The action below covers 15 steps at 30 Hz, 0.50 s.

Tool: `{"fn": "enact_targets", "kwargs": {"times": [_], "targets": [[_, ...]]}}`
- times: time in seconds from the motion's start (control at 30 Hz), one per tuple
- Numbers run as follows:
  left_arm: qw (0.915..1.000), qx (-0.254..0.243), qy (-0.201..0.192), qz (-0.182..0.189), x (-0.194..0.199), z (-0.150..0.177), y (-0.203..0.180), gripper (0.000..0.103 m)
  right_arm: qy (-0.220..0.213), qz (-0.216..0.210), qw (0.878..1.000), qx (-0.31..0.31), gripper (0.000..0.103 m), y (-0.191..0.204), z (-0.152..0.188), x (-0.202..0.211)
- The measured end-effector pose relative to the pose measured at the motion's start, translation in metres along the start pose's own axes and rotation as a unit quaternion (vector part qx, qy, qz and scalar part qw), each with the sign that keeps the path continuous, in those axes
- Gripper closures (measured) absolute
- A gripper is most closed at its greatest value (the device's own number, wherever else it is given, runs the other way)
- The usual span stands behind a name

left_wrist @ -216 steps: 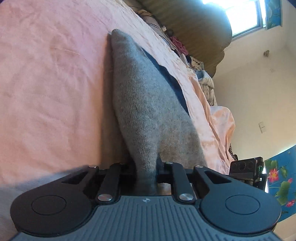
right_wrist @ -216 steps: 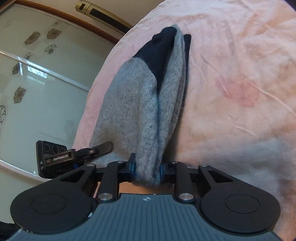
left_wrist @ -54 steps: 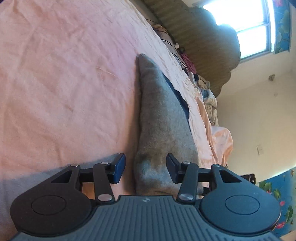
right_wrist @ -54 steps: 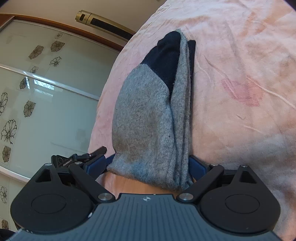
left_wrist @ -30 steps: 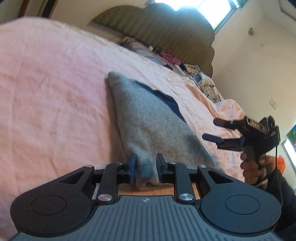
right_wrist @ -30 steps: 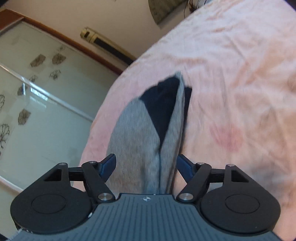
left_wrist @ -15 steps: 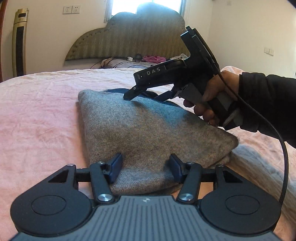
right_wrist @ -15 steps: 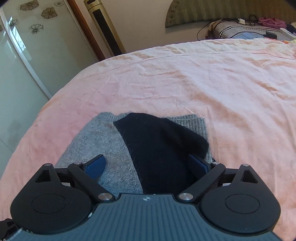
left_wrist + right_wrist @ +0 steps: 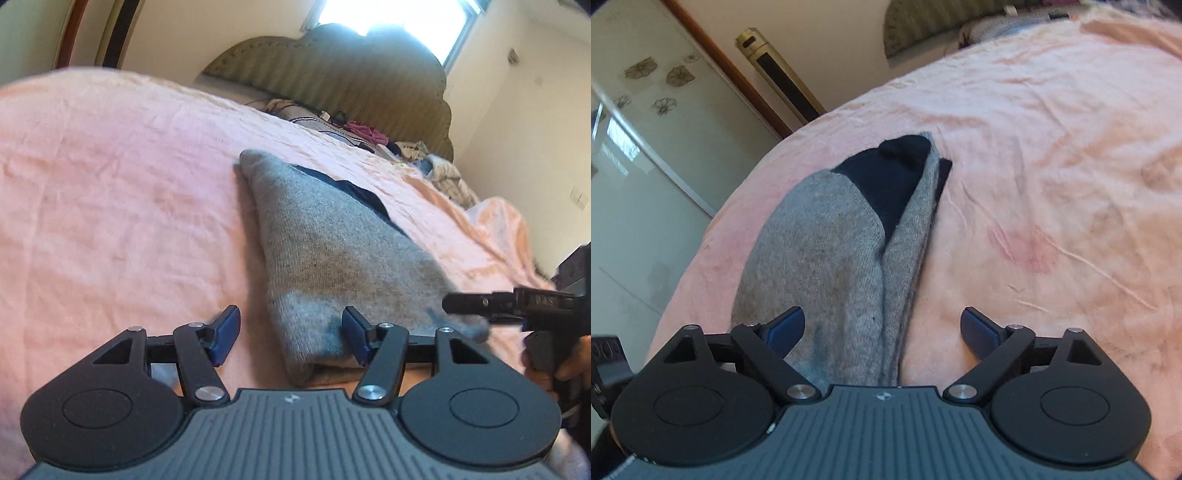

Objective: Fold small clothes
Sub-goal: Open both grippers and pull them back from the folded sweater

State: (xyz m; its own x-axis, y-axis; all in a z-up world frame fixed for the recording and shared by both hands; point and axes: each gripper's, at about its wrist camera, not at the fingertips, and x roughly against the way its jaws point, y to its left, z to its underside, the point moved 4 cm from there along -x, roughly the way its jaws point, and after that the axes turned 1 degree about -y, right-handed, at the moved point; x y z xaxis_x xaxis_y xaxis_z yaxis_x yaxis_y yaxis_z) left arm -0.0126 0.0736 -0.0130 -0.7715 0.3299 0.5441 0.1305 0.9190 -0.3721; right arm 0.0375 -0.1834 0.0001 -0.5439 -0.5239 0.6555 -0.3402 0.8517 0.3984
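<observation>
Pink bedding (image 9: 110, 192) is spread under a folded grey sock (image 9: 332, 258) (dark toe (image 9: 890, 177)). Left gripper (image 9: 291, 334) jaws are opening around its near end; right gripper (image 9: 882, 332) jaws are closing, unpressed, around its other end.

You're in a home bedroom: pink bedspread (image 9: 110, 192) over a bed, scalloped padded headboard (image 9: 332, 74) under a bright window (image 9: 391, 14), clothes piled by it (image 9: 365, 131), flower-patterned sliding glass doors (image 9: 646, 122) alongside.
</observation>
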Motion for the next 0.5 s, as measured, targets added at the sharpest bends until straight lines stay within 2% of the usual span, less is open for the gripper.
{"fn": "enact_targets", "kwargs": {"times": [0.07, 0.13, 0.2, 0.27, 0.33, 0.37, 0.47, 0.5], "targets": [[0.9995, -0.023, 0.0, -0.024, 0.001, 0.002, -0.01, 0.043, 0.007, 0.035, 0.998, 0.045, 0.017, 0.01, 0.001, -0.002], [0.9986, -0.036, -0.011, -0.037, 0.013, 0.006, -0.018, 0.043, 0.003, 0.056, 0.997, 0.047, 0.013, 0.012, 0.003, 0.004], [0.9969, -0.043, -0.022, -0.063, 0.024, 0.012, -0.025, 0.039, -0.016, 0.08, 0.995, 0.055, 0.0, 0.015, 0.011, 0.015], [0.9956, -0.04, -0.023, -0.081, 0.031, 0.022, -0.031, 0.025, -0.027, 0.109, 0.992, 0.059, 0.0, 0.015, 0.025, 0.024], [0.9948, -0.033, -0.013, -0.095, 0.034, 0.033, -0.033, 0.024, -0.016, 0.121, 0.991, 0.051, 0.0, 0.012, 0.043, 0.026], [0.9937, -0.041, -0.014, -0.103, 0.034, 0.037, -0.035, 0.022, -0.035, 0.133, 0.988, 0.067, 0.0, 0.015, 0.052, 0.029], [0.9893, -0.066, -0.003, -0.13, 0.03, 0.039, -0.042, 0.018, -0.039, 0.184, 0.976, 0.108, 0.0, 0.028, 0.069, 0.027], [0.9875, -0.076, 0.0, -0.138, 0.027, 0.04, -0.045, 0.017, -0.042, 0.196, 0.974, 0.103, 0.0, 0.03, 0.07, 0.026]]}}
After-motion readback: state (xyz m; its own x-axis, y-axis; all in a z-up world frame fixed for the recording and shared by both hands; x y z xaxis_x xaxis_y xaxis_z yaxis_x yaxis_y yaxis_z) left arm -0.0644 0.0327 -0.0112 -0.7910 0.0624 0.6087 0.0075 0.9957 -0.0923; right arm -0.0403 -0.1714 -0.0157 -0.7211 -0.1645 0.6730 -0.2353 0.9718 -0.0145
